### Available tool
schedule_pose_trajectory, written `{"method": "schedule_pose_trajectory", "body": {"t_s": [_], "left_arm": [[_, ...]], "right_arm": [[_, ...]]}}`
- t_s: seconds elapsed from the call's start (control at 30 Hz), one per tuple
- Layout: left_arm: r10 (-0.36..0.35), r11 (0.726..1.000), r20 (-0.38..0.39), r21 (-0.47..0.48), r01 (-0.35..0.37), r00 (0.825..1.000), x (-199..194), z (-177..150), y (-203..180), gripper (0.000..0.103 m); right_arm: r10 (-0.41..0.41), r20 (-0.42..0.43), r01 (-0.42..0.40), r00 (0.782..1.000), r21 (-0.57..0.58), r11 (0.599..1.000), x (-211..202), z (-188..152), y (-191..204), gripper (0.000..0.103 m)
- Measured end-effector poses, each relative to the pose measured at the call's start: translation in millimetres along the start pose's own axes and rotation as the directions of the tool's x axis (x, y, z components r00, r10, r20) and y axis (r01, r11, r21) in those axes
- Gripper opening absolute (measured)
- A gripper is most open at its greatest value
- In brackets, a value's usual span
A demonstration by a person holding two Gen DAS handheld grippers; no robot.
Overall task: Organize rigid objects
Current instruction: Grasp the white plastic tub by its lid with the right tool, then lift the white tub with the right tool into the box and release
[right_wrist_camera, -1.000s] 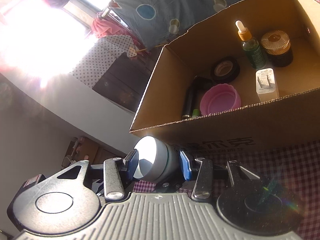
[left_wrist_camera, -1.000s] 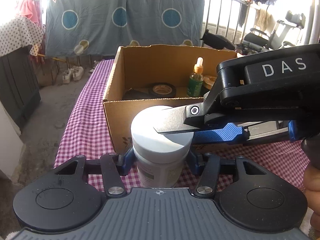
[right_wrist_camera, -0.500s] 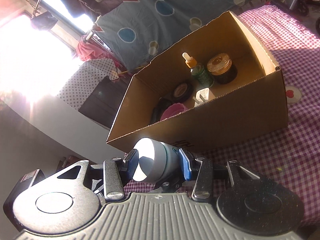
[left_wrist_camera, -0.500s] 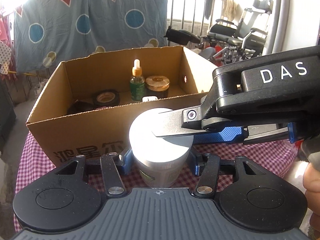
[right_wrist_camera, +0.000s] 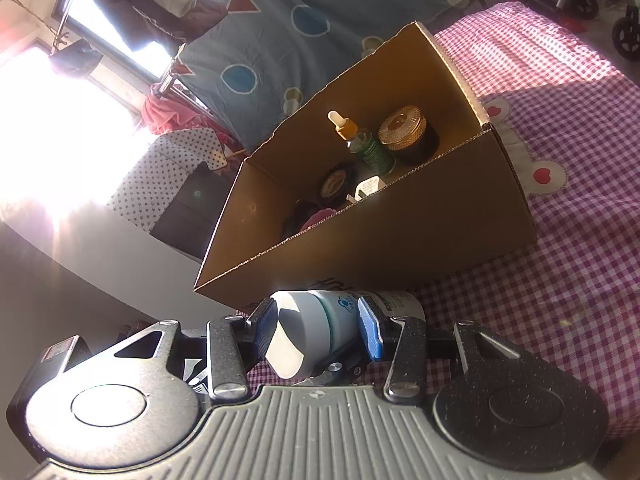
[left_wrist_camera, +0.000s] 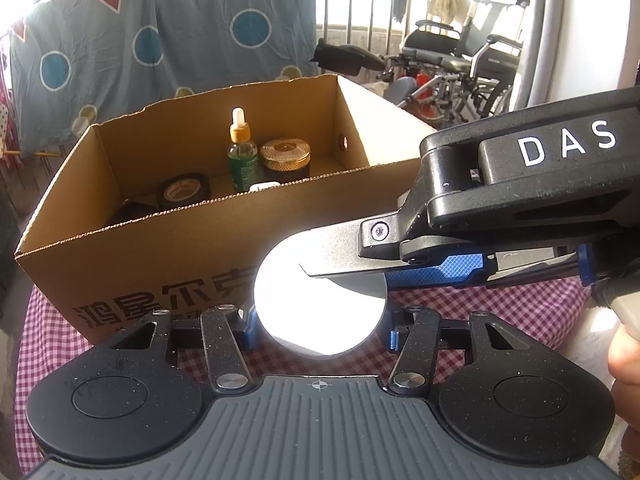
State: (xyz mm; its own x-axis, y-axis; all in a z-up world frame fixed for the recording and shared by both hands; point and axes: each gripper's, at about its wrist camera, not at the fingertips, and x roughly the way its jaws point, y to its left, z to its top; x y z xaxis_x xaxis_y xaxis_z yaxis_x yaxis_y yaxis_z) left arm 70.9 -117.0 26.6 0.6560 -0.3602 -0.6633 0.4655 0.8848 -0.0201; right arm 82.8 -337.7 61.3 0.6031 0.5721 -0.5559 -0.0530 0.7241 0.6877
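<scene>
Both grippers are on the same white jar (left_wrist_camera: 320,300), prob. so it stays steady while carried toward the cardboard box (left_wrist_camera: 240,240), which sits just beyond the fingertips on the checked tablecloth (right_wrist_camera: 540,280).

Left gripper (left_wrist_camera: 320,326): fingers part-way spread, pinching the jar body from both sides below the lid. Blue pads barely show past the jar, but it sits snug between them, so it reads as a grip.

Right gripper (right_wrist_camera: 318,330): comes in crosswise to the left one. Fingers (right_wrist_camera: 370,334) part-way spread too, one on the lid face, the other against the body below the lid, so it clamps the jar top-to-bottom. In the left view one of its fingers lies flat over the lid.

The jar is up off the cloth, in front of the box's near wall, not yet over the rim.

Inside the box, ahead of the fingers: dropper bottle (left_wrist_camera: 241,156) upright, gold-lid jar (left_wrist_camera: 285,160) just beside it, tape roll (left_wrist_camera: 183,191) and a white plug (right_wrist_camera: 368,189) nearer the front wall, something pink (right_wrist_camera: 316,216) mostly hidden by the wall.

Judgement: jar is next item in; free floor space inside can't be judged from here.
</scene>
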Motion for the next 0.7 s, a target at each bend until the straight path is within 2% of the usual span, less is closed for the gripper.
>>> {"method": "schedule_pose_trajectory", "body": {"t_s": [0.7], "left_arm": [[0.011, 1.000, -0.028, -0.015, -0.011, 1.000, 3.0, 4.0, -5.5, 0.053]], "right_arm": [[-0.004, -0.002, 0.004, 1.000, -0.004, 1.000, 0.2, -0.4, 0.9, 0.048]]}}
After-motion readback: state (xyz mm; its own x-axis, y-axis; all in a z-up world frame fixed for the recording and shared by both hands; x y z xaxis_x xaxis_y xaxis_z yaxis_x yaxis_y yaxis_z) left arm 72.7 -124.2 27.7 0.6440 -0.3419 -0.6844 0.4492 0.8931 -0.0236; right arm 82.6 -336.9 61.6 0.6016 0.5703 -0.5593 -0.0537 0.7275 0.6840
